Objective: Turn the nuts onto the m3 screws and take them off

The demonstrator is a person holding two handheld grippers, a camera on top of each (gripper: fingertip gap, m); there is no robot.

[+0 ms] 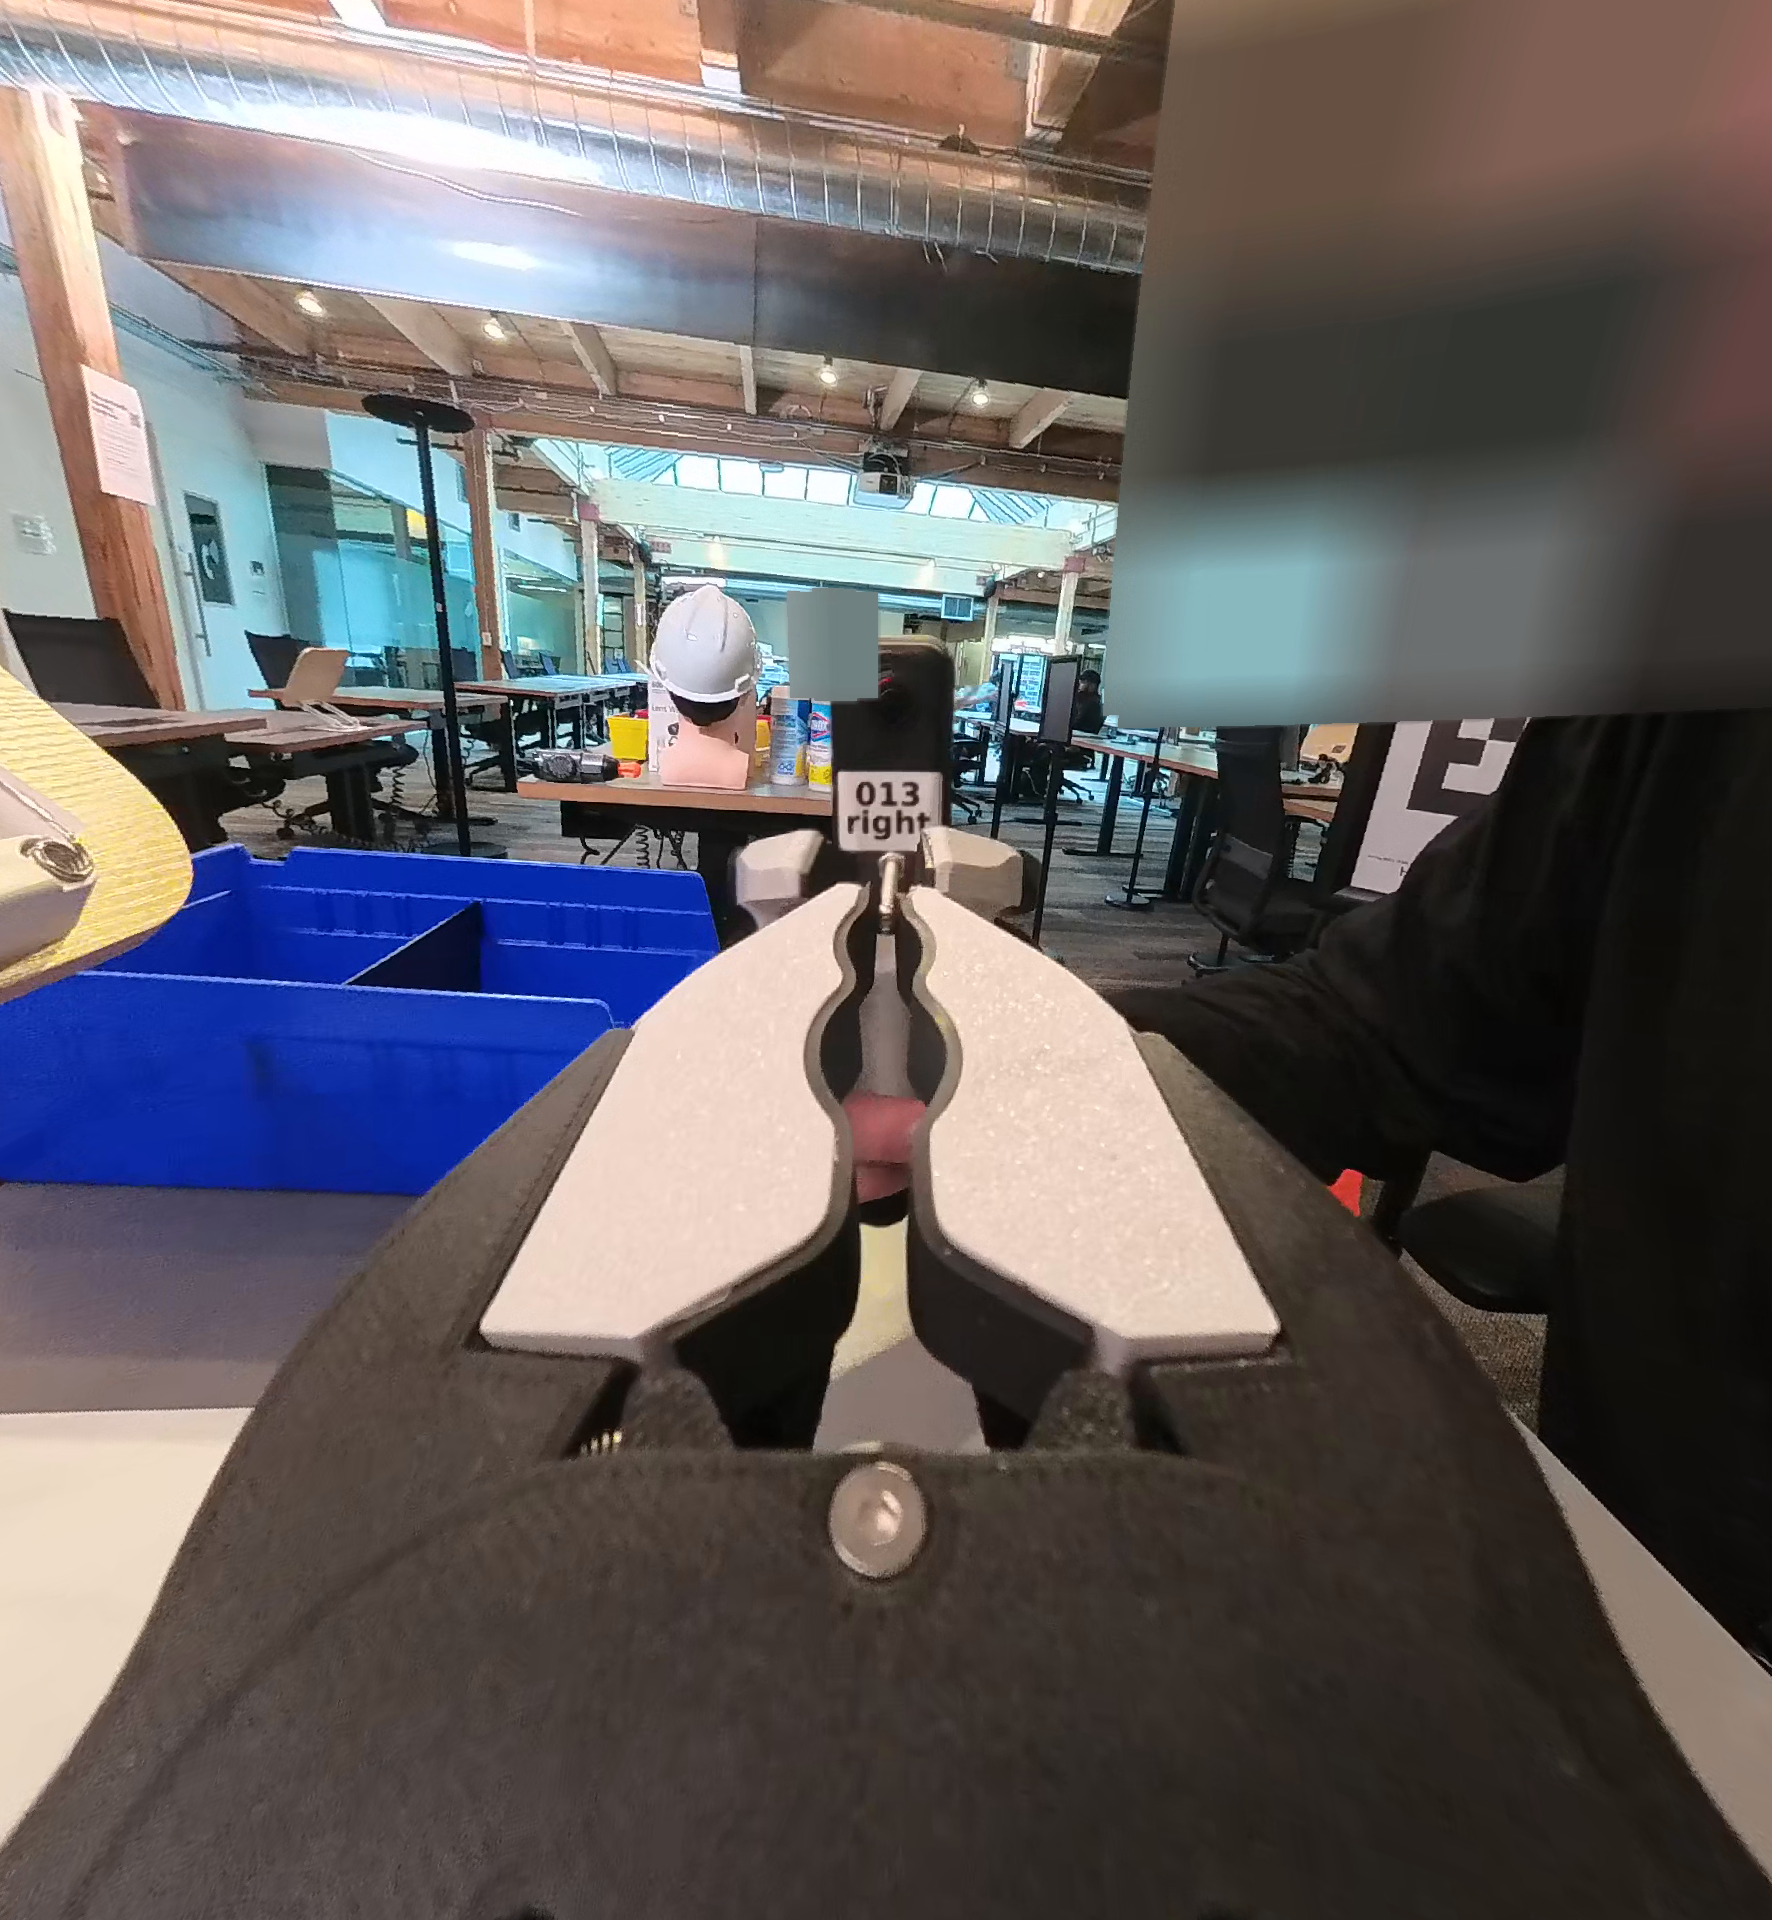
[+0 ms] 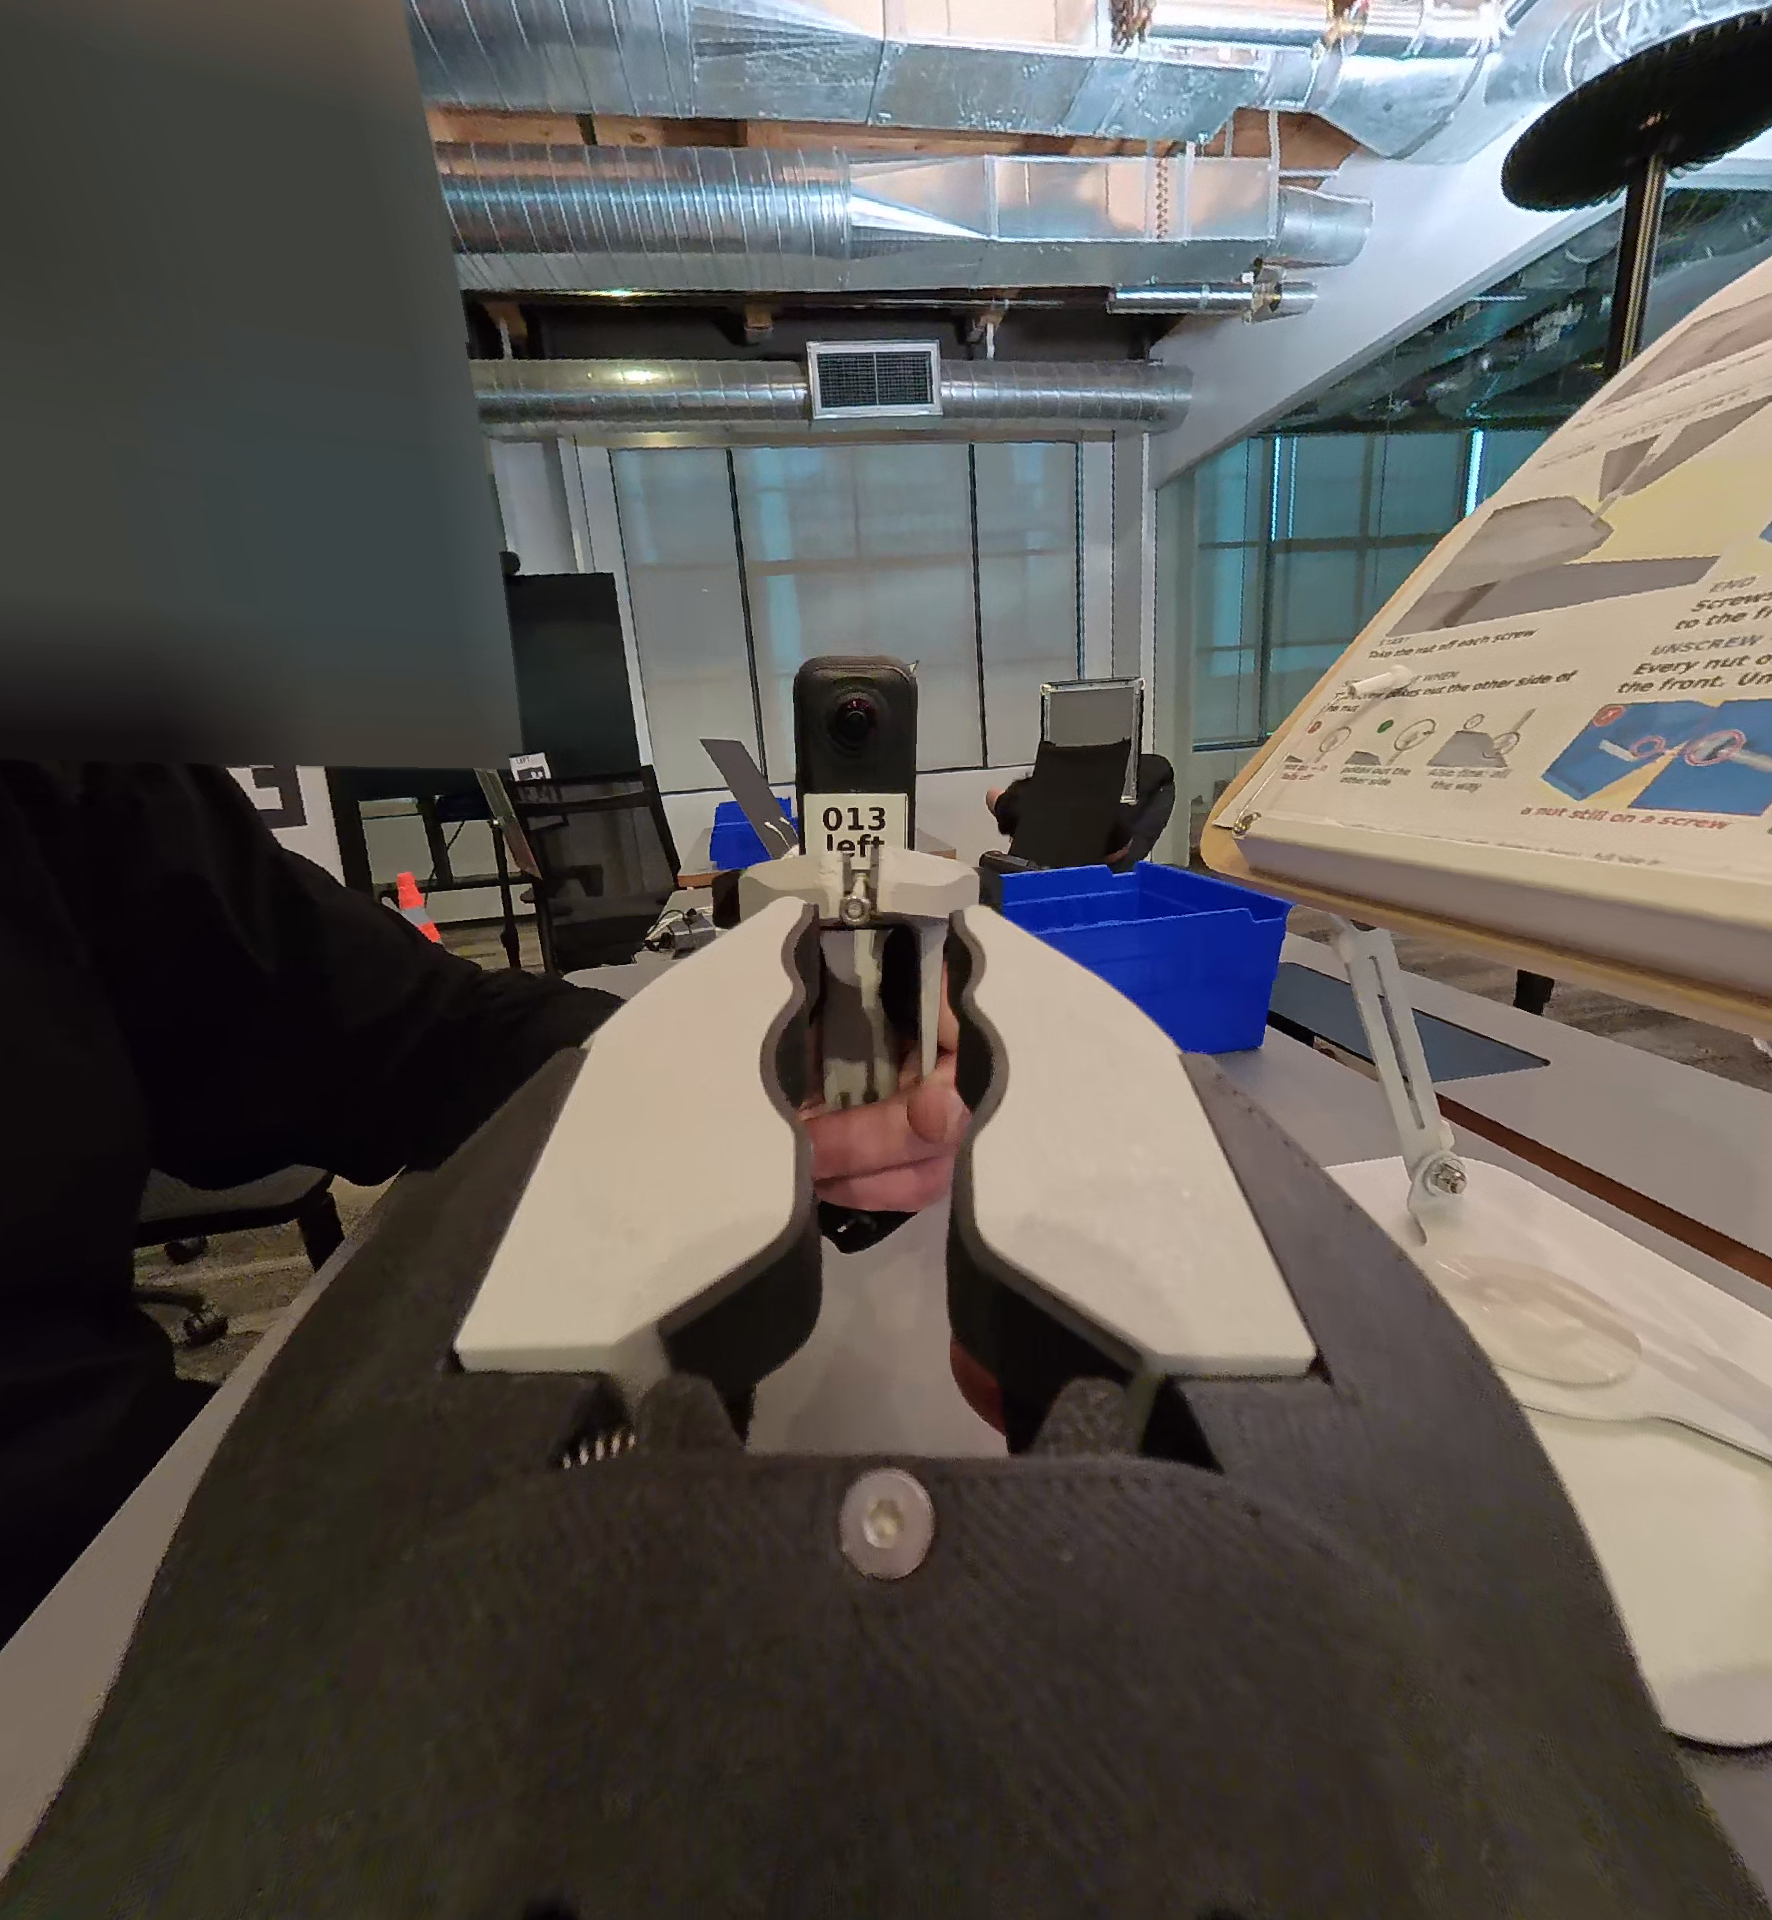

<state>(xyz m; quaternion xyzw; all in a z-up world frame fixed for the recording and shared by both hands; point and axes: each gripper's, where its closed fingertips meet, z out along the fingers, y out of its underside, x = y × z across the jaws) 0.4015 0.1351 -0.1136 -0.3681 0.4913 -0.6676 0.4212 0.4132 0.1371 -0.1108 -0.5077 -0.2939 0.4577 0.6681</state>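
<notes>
Screw (image 1: 890,883) pinched at left gripper (image 1: 892,909) tips, raised above table.
Right gripper (image 2: 866,914) narrowed around nut (image 2: 858,910); axes to be kept collinear, turned gently to avoid cross-threading.

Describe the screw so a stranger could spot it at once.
Find the two grippers facing each other above the table. The screw is the thin metal pin bridging their tips, pinched in the left gripper. Nothing else there is shiny metal.
</notes>
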